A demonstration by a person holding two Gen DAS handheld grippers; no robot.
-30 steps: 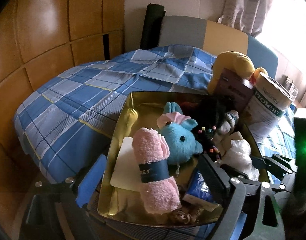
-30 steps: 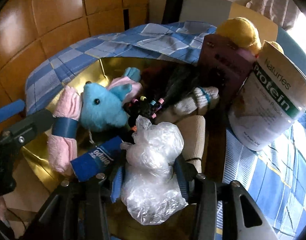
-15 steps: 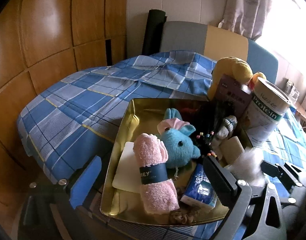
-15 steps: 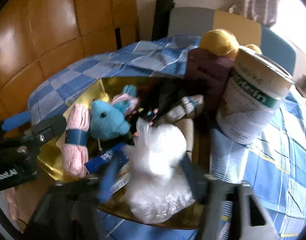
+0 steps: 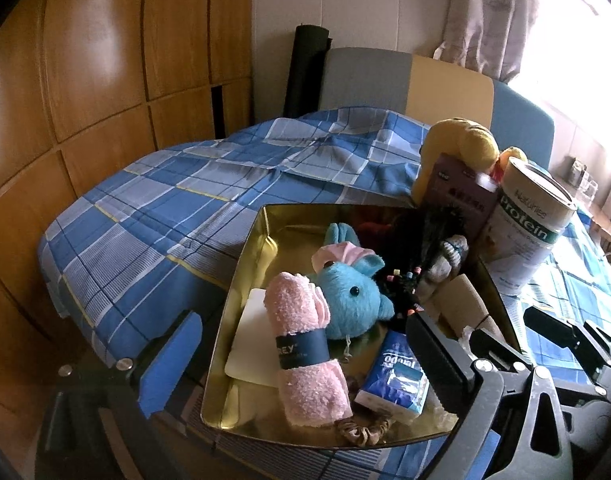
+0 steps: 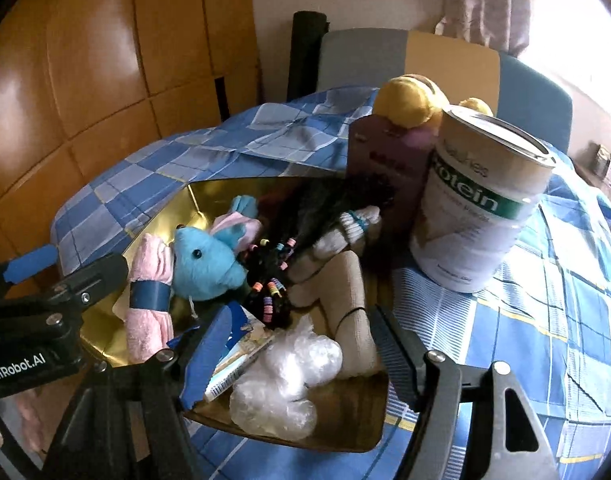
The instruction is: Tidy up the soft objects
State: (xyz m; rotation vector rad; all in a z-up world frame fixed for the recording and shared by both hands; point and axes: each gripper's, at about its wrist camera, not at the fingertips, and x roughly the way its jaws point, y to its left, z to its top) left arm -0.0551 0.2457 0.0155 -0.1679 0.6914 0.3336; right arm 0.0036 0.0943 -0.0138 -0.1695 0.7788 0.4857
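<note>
A gold tray (image 5: 241,292) on the bed holds a rolled pink towel (image 5: 305,344), a blue plush toy (image 5: 351,296), a blue tissue pack (image 5: 393,380), black beaded hair (image 6: 273,276), rolled socks (image 6: 345,232) and a clear crumpled plastic bag (image 6: 281,384). My left gripper (image 5: 301,364) is open and empty, its fingers astride the tray's near end. My right gripper (image 6: 301,360) is open, with the plastic bag lying loose in the tray between its fingers. The tray (image 6: 161,208) shows in the right wrist view too.
A protein powder can (image 6: 481,200), a purple box (image 6: 385,160) and a yellow plush (image 6: 409,100) stand behind the tray on the blue checked bedspread (image 5: 177,208). A wooden wardrobe (image 5: 85,80) is to the left. A curtained window is at the right.
My right gripper has opened and let go of the plastic bag, which now lies in the tray. Both grippers have pulled back and up from the tray.
</note>
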